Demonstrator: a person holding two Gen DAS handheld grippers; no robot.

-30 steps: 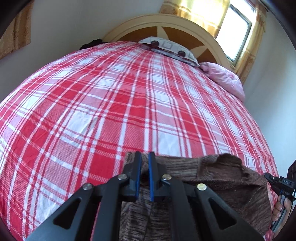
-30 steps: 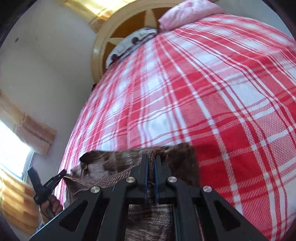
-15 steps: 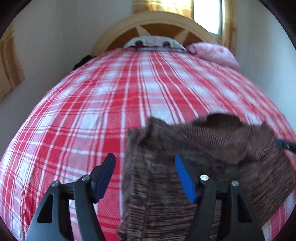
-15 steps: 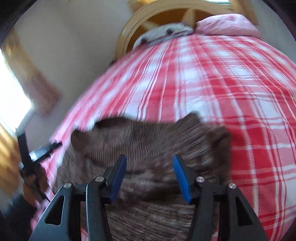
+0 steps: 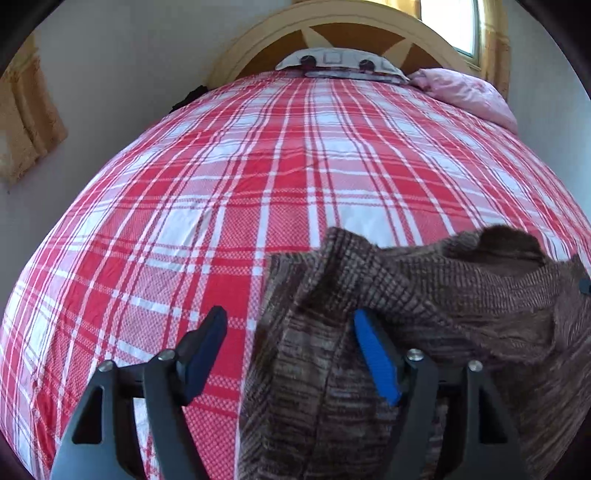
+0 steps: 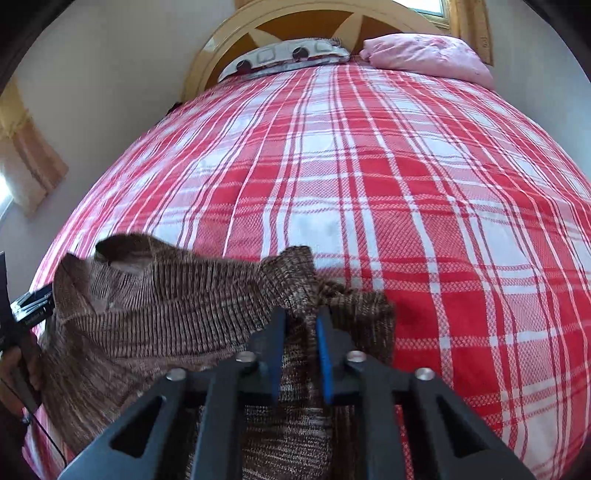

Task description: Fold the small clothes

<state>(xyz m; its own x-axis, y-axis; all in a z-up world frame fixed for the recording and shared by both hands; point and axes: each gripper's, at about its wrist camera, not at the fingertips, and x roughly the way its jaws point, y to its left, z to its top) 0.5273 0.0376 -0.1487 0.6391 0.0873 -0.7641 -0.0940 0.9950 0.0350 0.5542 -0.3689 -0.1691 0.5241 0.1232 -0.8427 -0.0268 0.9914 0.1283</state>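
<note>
A brown knitted top point(image 5: 443, 295) lies rumpled on the red and white checked bedcover point(image 5: 258, 184) near the bed's front edge. My left gripper point(image 5: 288, 317) straddles the top's left edge and its jaws are opening. One blue pad point(image 5: 373, 354) rests over the knit, the other pad point(image 5: 207, 343) over the bedcover. In the right wrist view the top point(image 6: 166, 295) spreads to the left. The jaws of my right gripper point(image 6: 301, 314) are closing, and a bunched fold at the top's right corner is pinched between the pads. The left gripper's body and a hand point(image 6: 22, 354) show at the far left.
A patterned pillow point(image 5: 340, 64) and a pink pillow point(image 5: 465, 92) lie against the curved wooden headboard point(image 5: 332, 33) at the far end. Walls stand close on both sides of the bed. A curtain point(image 5: 26, 118) hangs at the left.
Both grippers, shut on the top a second ago, let go and opened. The left opened wider still. The right closed again on a fold. Both views rolled upright and the top settled onto the bed.
</note>
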